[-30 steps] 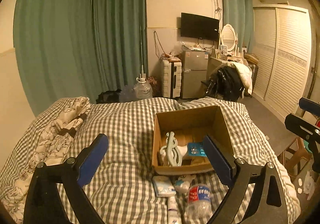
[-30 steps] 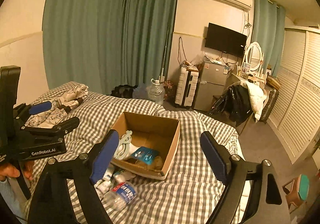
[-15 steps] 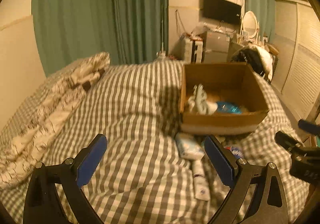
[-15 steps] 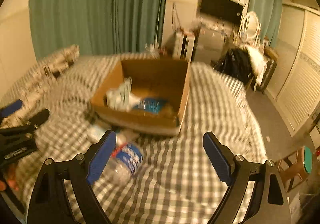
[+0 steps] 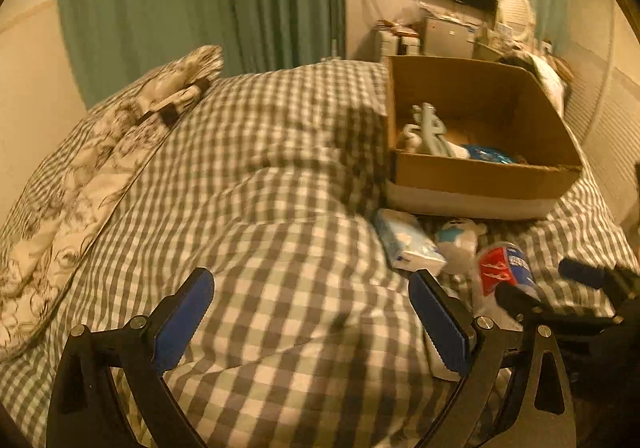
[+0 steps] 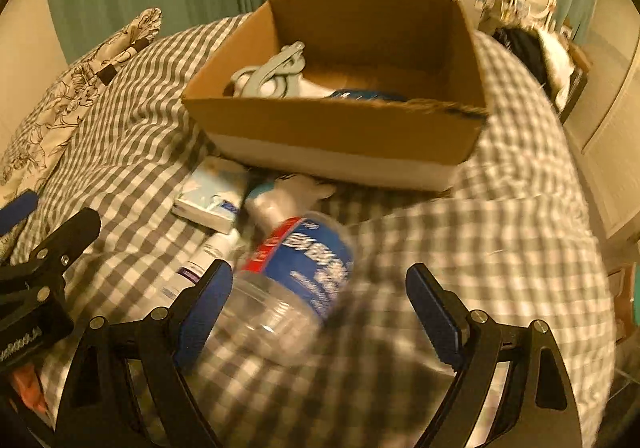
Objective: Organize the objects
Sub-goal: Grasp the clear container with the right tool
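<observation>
The clear plastic bottle [image 6: 296, 280] lay on its side on the checked bed [image 6: 500, 248], at six o'clock from the cardboard box [image 6: 340, 132], looking empty, light and slippery, best pinched mid-label by the right tool [image 6: 320, 312], which gaped wide and empty.

Both views look forward and steeply down along their own blue-padded fingers onto a grey-and-white checked bedcover [image 5: 280, 248]. The left wrist view sits further left, with the open brown cardboard box [image 5: 480, 176] at its upper right. The right wrist view hangs close over a clear plastic bottle with a red-and-blue label [image 6: 296, 280], the box [image 6: 340, 128] straight ahead. Both share the box, the bottle [image 5: 506, 268] and a white-and-blue packet [image 5: 408, 244] [image 6: 212, 200].
</observation>
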The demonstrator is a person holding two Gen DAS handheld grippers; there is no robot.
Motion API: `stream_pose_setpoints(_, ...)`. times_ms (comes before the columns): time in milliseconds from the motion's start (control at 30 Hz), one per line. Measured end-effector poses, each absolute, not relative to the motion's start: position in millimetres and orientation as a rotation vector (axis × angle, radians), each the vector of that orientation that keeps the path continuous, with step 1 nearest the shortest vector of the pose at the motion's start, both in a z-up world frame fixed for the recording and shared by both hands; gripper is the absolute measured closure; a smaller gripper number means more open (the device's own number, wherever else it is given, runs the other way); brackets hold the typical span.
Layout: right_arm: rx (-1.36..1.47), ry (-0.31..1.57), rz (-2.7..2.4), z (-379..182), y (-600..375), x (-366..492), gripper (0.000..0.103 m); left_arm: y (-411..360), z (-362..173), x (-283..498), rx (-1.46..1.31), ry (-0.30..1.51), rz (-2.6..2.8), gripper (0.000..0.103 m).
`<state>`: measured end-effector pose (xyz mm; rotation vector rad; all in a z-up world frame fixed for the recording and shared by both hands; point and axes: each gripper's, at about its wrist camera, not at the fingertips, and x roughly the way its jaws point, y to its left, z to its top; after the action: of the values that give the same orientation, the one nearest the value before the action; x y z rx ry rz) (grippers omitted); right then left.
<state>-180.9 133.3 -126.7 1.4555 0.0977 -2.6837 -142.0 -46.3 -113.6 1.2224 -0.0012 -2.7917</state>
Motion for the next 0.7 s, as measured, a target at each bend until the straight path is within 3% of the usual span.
stream_pose_setpoints(233,1.554,0.068,-2.596,-157,118,-192,0.015,-55,-114,-141,1.226,0.062,-2.775,0.003)
stream_pose_setpoints(300,1.577,0.072,-2.569,-163,116,-192,0.022,-53,-114,-141,1.225,0.045,-2.771,0.003)
stream_pose_setpoints(367,1.575,0.091,-2.563,-164,115,-190,0.024,-52,-115,-141,1.230,0.034,-2.770,0.003)
stream_pose_setpoints(500,1.526,0.078,-2.584,-154,122,-179,0.032,-48,-116,-139,1.245,0.016,-2.769,0.003)
stream_pose_setpoints(700,1.336,0.122,-2.700,-107,142,-151,0.035,-17,-120,-140,1.328,-0.088,-2.798,0.010)
